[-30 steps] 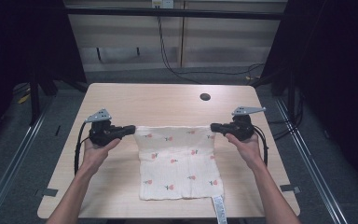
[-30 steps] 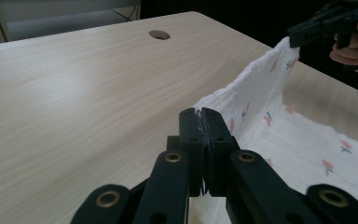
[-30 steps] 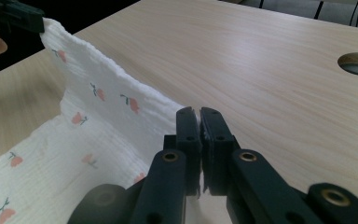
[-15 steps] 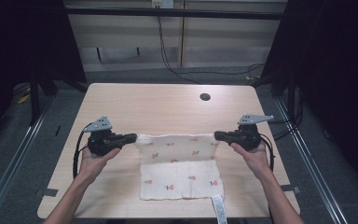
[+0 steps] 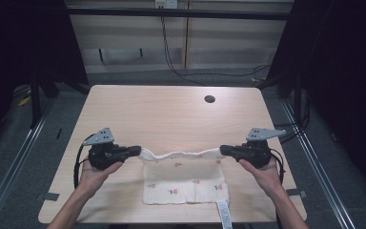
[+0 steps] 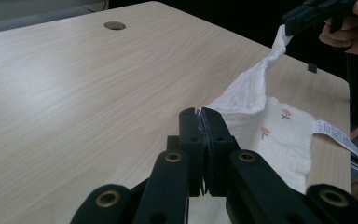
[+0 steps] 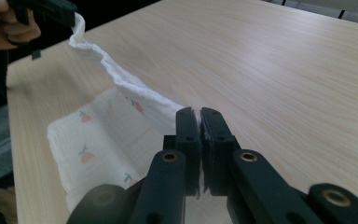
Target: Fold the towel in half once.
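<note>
- Left gripper [image 5: 137, 150] clamped tight on one far corner of the white cloth [image 5: 183, 183]; right gripper [image 5: 223, 150] pinched on the other far corner.
- Compared with a second ago: both corners lifted off the desk [image 5: 171, 112] and drawn toward the near edge, far hem now hanging between the grippers, sagging a little in the middle.
- Near part of the cloth lying flat, label [image 5: 224, 215] trailing over the front edge.
- Reads as a fold under way, far half being brought over the near half.
- Next: lowering the lifted corners onto the near ones, hem kept taut.
</note>
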Demonstrator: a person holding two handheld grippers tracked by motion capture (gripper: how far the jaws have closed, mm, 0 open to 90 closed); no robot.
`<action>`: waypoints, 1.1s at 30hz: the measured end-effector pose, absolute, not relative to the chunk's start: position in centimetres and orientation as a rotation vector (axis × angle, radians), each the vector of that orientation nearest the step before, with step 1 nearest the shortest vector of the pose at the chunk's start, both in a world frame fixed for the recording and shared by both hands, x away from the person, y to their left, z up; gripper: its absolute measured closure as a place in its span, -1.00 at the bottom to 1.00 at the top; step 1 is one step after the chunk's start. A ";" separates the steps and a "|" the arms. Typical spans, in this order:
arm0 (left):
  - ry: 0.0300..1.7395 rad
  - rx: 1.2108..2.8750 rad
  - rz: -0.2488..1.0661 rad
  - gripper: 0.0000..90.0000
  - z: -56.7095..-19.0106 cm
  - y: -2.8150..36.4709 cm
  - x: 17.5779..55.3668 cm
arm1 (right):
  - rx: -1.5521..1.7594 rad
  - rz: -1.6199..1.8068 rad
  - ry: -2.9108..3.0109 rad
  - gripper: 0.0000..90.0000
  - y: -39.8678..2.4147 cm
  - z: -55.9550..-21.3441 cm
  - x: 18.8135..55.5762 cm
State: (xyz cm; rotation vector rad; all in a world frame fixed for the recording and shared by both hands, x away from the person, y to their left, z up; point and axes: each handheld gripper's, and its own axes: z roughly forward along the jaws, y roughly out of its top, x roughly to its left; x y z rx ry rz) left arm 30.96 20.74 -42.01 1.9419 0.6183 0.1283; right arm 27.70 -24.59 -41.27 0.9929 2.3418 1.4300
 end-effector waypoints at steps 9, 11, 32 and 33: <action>0.611 1.993 0.105 0.97 -43.2 21.3 29.4 | 1.032 1.422 2.368 0.91 -25.4 -43.1 25.8; 0.609 1.995 0.099 0.97 -43.3 21.2 29.2 | 1.028 1.418 2.372 0.91 -25.4 -43.3 25.5; 0.548 2.138 0.029 0.96 -46.7 20.1 26.8 | 1.065 1.346 2.483 0.84 -25.5 -47.0 22.8; 0.535 2.152 0.023 0.95 -46.8 20.0 26.5 | 1.067 1.328 2.498 0.83 -25.4 -47.2 22.7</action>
